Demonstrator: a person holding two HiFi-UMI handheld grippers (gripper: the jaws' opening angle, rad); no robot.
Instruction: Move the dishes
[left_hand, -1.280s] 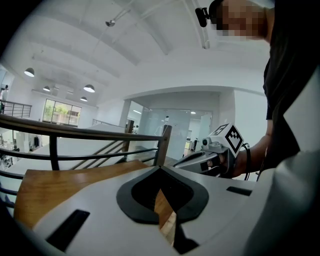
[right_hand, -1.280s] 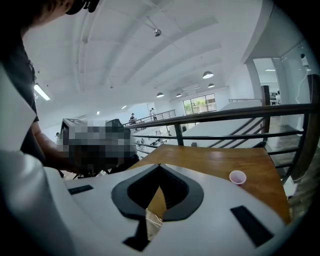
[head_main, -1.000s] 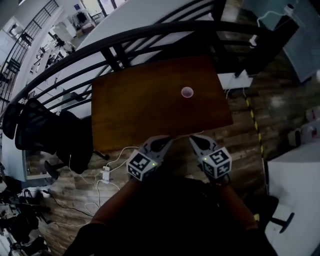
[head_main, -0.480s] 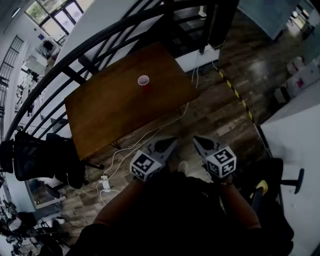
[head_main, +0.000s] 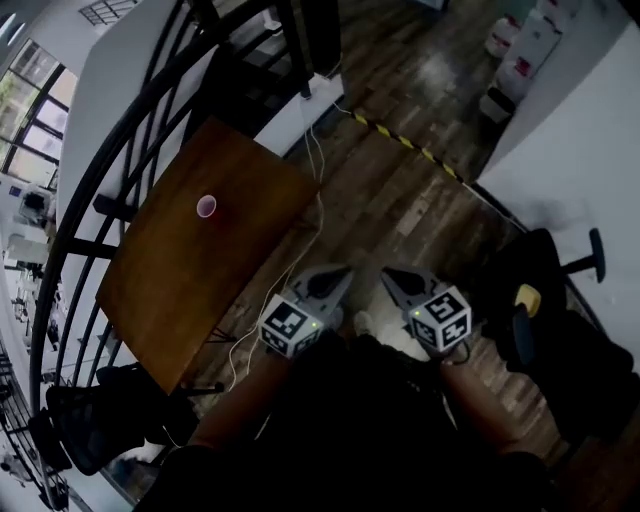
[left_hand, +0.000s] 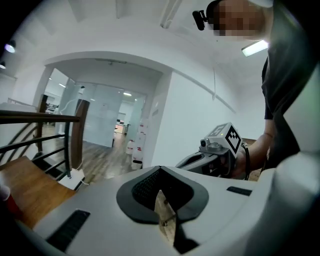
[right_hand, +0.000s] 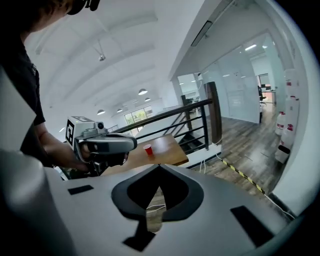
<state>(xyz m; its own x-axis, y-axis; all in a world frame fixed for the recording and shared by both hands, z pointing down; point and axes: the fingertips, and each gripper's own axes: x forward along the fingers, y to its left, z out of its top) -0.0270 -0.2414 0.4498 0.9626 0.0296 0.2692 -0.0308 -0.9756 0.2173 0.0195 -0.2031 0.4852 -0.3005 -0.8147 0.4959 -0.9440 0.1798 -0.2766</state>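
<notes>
A small red cup (head_main: 206, 206) with a pale rim stands alone on a brown wooden table (head_main: 170, 300) at the left of the head view. Both grippers are held close to the body over the wooden floor, well off the table. My left gripper (head_main: 330, 279) is shut with nothing in it, its jaws meeting at the tips (left_hand: 160, 171). Beside it, my right gripper (head_main: 393, 280) is likewise shut and bare (right_hand: 159, 168). In the right gripper view the cup (right_hand: 147, 149) shows far off on the table (right_hand: 167, 152), behind the left gripper (right_hand: 102, 145).
A black curved railing (head_main: 150, 110) runs behind the table. White cables (head_main: 300, 250) trail on the floor by the table's near edge. A yellow-black tape line (head_main: 410, 145) crosses the floor. A dark office chair (head_main: 545, 310) stands right, against a white wall (head_main: 590, 140).
The head view has swung to the right, so the table and cup have slid to the left and turned. Both grippers keep their place in front of the body, still shut.
</notes>
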